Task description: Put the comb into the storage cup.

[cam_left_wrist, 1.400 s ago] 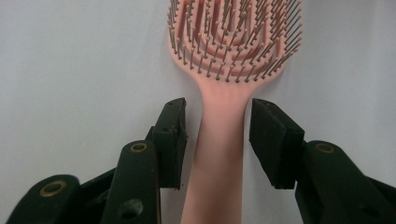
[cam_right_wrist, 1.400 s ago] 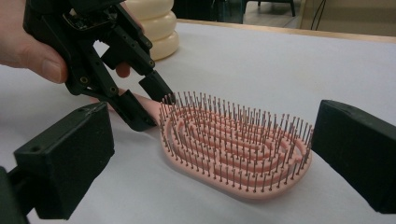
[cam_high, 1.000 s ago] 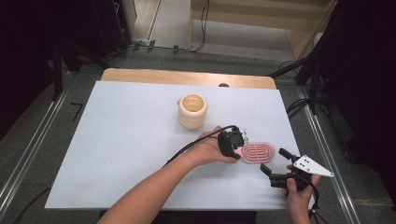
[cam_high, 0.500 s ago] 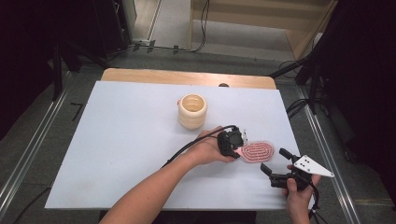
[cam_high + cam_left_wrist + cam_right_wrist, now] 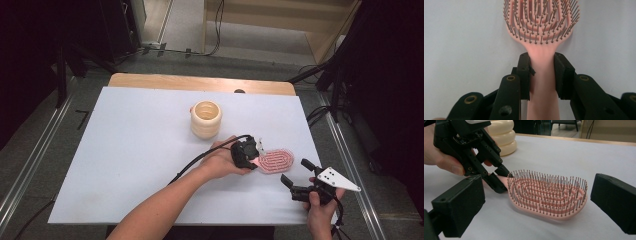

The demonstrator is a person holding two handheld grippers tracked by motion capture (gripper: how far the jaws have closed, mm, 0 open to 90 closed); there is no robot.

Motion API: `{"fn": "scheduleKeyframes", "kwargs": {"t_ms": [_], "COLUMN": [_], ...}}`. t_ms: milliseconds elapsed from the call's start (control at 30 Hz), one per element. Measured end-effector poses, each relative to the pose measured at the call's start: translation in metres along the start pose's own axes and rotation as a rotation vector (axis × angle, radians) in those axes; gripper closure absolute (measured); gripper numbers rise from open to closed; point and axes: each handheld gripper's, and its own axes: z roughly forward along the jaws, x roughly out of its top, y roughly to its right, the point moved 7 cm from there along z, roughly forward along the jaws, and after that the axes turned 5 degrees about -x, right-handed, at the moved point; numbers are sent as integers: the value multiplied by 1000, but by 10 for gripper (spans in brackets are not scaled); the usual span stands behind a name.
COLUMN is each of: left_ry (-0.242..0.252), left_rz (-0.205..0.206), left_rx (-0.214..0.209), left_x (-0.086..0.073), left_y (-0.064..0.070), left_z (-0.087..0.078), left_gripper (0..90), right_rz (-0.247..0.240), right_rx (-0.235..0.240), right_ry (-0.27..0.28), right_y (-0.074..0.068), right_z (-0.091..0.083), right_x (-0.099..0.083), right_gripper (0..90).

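So I've got a pink hairbrush [image 5: 274, 161] lying bristles-up on the white table [image 5: 125, 150], and everything else is easiest to place off that brush. My left gripper [image 5: 541, 72] is clamped onto its handle: in the left gripper view both black jaws press against the pink neck just below where the head fans out, one on each side, with the handle running down between them. The oval head sticks out past the jaw tips, rows of little ball-tipped pins [image 5: 541, 22] pointing up.

From the high view my left hand [image 5: 222, 160] sits on the handle side of the brush, and the gripper's black cable loops away from it across the table, back toward me.

My right gripper [image 5: 296, 176] is on the near side of the brush head, close to it but not touching. Its jaws are spread wide apart; in the right gripper view one black pad [image 5: 459, 207] sits low at one edge and the other at the opposite edge, with the whole brush head [image 5: 547, 195] lying in the open space beyond them. That same view catches the left gripper [image 5: 499, 178] biting the handle end.

Beyond the brush, farther from me, stands a cream ribbed cup [image 5: 205, 118], upright and well apart from it. The brush looks flat on the table, though I can't tell if the handle is lifted a hair.
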Motion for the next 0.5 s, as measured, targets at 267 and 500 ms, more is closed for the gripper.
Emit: {"fn": "scheduleKeyframes", "kwargs": {"t_ms": [267,500], "left_ry": [45,112], "left_rz": [-19,-41], "left_rx": [12,25], "left_x": [1,1], "left_y": [-1,-1], "left_z": [-5,-14], "left_gripper": [705,705], "right_rz": [3,10], "right_rx": [-8,-9], "right_ry": [12,14], "right_y": [1,0], "right_z": [-2,-3], "right_x": [1,2], "right_gripper": [0,0]}}
